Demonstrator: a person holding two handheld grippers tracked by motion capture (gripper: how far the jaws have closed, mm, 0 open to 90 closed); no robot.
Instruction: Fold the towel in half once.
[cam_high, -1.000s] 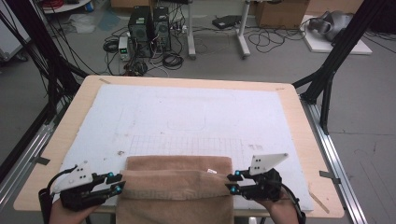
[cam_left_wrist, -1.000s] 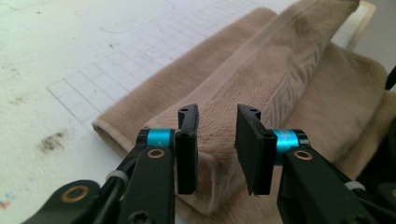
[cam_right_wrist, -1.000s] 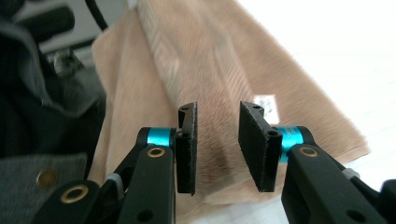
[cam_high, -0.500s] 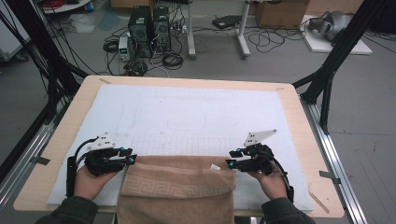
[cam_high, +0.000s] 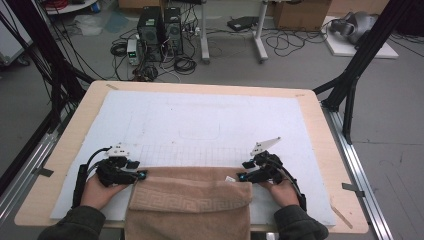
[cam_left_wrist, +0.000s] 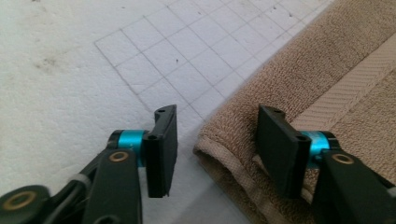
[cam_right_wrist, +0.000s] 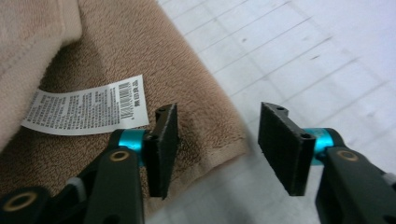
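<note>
Far and middle of white mat (cam_high: 210, 120) on tabletop (cam_high: 65, 150): flat, open to passage from either side. Near edge: folded tan towel (cam_high: 192, 197), low soft obstacle lying between left gripper (cam_high: 141, 174) and right gripper (cam_high: 241, 177), hanging over front edge. Left corner fold of towel (cam_left_wrist: 224, 149) between parted fingers (cam_left_wrist: 163, 149), untouched, jaws just opened. Right corner with white label (cam_right_wrist: 86, 109) under one finger (cam_right_wrist: 163, 149), bare gridded mat in remaining gap. Narrow strips of free mat outside each hand.
</note>
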